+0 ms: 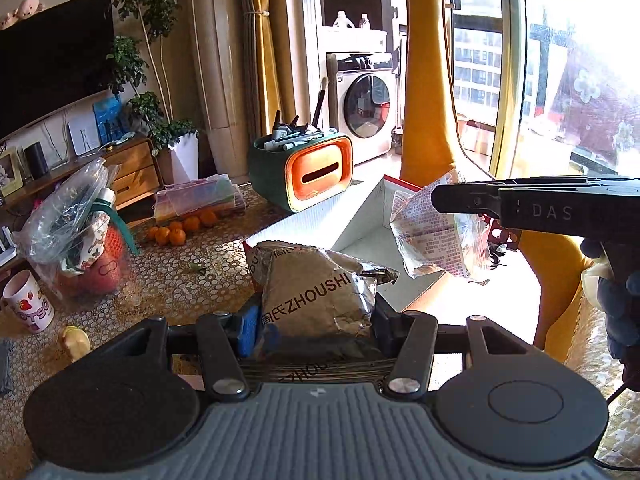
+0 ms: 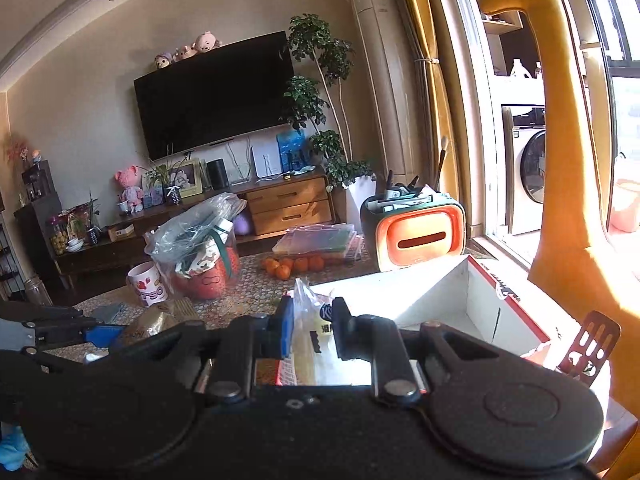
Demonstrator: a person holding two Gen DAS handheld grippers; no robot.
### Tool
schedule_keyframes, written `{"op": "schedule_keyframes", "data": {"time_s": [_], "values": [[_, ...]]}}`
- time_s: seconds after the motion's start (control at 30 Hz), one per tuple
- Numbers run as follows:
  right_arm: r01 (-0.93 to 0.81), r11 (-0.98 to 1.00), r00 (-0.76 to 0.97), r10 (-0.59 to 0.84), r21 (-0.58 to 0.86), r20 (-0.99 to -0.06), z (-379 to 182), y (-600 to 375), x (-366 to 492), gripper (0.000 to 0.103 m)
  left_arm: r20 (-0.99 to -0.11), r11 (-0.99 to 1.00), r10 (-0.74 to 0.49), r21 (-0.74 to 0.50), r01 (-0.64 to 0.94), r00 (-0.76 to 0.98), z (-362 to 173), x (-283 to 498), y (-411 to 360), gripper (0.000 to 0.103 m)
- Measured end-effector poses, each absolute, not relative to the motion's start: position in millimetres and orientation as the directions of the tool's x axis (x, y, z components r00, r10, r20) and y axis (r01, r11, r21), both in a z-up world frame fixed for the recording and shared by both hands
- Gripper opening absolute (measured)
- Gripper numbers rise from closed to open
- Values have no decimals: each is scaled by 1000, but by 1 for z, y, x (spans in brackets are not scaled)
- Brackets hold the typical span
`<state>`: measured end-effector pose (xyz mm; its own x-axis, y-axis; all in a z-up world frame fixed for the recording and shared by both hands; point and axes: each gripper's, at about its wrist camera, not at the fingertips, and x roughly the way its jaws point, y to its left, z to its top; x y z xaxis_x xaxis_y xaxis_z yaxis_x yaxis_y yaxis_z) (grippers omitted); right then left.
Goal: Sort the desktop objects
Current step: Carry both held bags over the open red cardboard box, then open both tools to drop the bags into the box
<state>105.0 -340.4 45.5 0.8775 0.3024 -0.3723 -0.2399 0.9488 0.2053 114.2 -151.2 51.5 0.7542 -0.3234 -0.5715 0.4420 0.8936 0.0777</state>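
Observation:
In the left wrist view my left gripper [image 1: 316, 322] is shut on a crumpled silver foil bag [image 1: 312, 292] printed ZHOUSHI, held above the patterned tabletop. Just behind it stands an open white box with a red rim [image 1: 360, 216]. My right gripper [image 1: 438, 200] comes in from the right over that box, shut on a clear printed plastic packet [image 1: 432, 236] that hangs from its tips. In the right wrist view the right gripper [image 2: 314, 332] pinches the same packet [image 2: 310, 320], with the white box [image 2: 440, 292] ahead to the right. The left gripper [image 2: 100, 334] and foil bag [image 2: 156, 322] show at the left.
An orange and green tissue box with pens [image 1: 316, 172] stands behind the white box. Several oranges [image 1: 180, 232], clear plastic cases [image 1: 200, 196], a stuffed plastic bag [image 1: 76, 232] and a white mug [image 1: 30, 300] lie to the left. A yellow giraffe-shaped chair [image 1: 424, 80] rises at the right.

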Motion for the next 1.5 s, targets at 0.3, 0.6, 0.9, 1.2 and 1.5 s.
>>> {"op": "schedule_keyframes", "data": {"time_s": [0.3,0.6,0.9,1.2,1.5], "values": [[-157,972,896,216,177,-389,27,-374,147,19,-630,851,-285,179,493,722,25,171,-210,54],[-96,982,884,158,159,-439,-9,-397,186,19,-730,826,-249,183,533,637,-15,232,-261,54],[-67,984,847,143,165,-511,-47,-404,210,19,-799,793,-192,216,569,570,-48,261,-287,54],[-95,985,831,160,147,-533,-58,-394,212,21,-869,798,-181,144,585,461,-62,278,-286,55],[-125,977,812,200,170,-548,-54,-395,211,32,-856,800,-195,144,583,479,-47,270,-279,59]]}}
